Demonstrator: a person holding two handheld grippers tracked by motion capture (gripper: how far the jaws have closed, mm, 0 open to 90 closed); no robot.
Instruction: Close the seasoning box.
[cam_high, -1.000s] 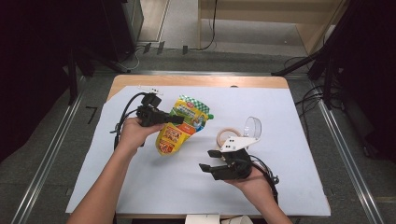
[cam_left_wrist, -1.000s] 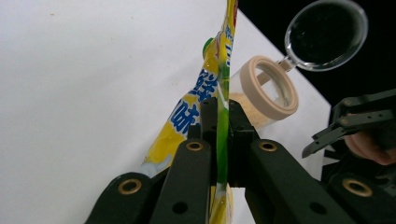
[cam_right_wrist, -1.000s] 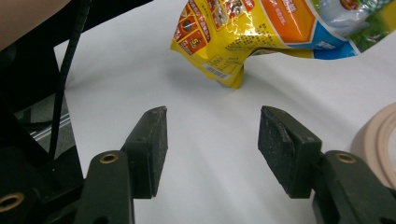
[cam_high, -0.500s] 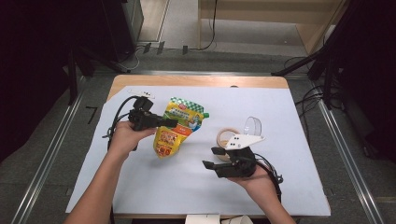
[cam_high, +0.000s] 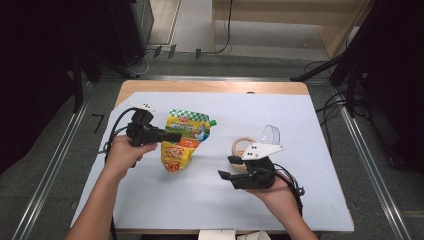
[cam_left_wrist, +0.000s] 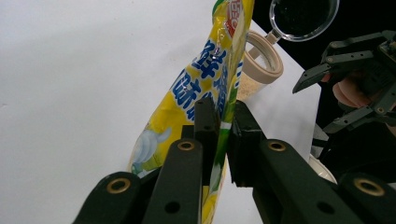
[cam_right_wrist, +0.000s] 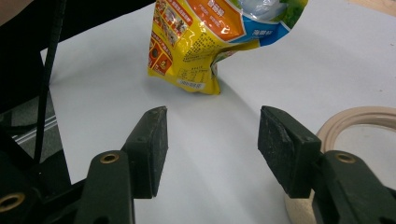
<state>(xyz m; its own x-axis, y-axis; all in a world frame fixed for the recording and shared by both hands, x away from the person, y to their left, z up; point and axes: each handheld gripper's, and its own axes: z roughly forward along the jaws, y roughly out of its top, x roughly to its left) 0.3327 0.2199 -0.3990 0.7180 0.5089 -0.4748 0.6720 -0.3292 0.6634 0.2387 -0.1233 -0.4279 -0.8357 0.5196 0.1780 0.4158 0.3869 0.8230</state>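
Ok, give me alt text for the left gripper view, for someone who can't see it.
The left tool has a yellow snack pouch between its two black jaws, which have just been opening slightly, above a white table cover. Behind the pouch sits a beige-rimmed jar, and the right tool waits open at the right edge.

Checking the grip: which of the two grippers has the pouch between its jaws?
The left gripper: its jaws straddle the yellow pouch. The right gripper stands open, nothing between.

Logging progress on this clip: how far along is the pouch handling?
Done: the left gripper has the yellow pouch by its edge, though its jaws have just been easing apart. In hand: the pouch stands on the white mat. Left: the right gripper waits open beside the beige jar, untouched.
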